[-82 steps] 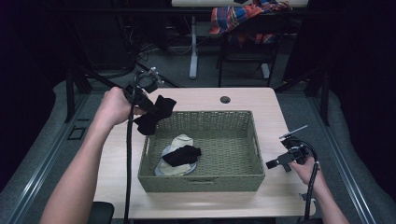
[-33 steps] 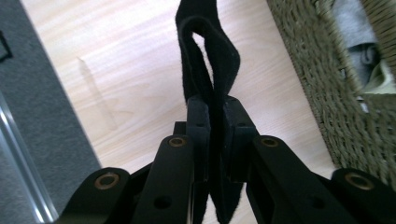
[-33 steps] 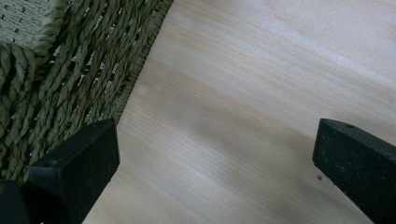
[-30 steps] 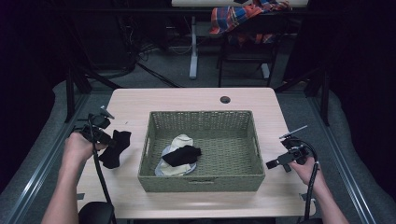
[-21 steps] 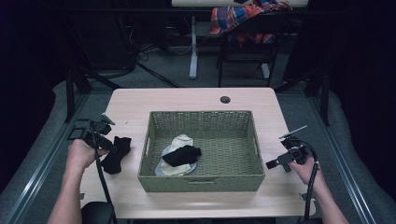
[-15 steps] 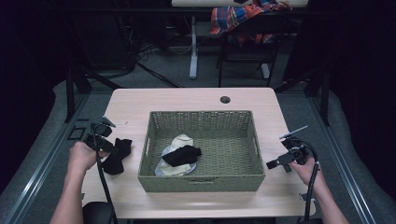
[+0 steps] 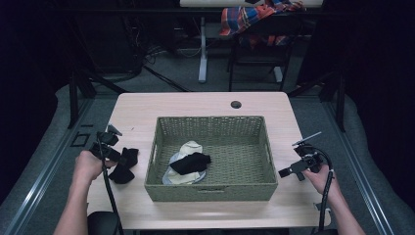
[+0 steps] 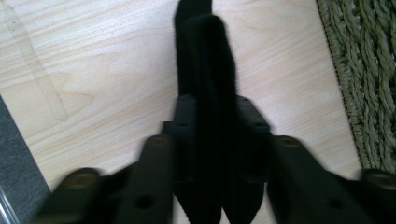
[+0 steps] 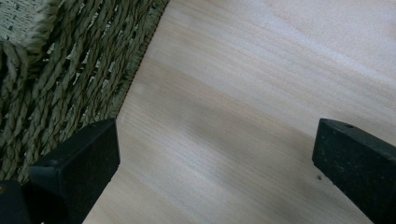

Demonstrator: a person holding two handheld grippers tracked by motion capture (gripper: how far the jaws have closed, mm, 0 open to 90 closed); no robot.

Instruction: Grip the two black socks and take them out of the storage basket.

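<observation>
One black sock (image 7: 123,165) lies on the bench (image 7: 205,105) left of the basket (image 7: 211,188), pinched in the closed left tool (image 7: 116,155); two socks remain inside. Right tool (image 7: 289,171) gapes wide, empty.

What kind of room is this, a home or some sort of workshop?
Probably a lab or recording studio, not a home: dark curtained walls, cables on the floor, one wooden table holding a wicker basket, and a person working handheld grippers, left gripper and right gripper.
</observation>
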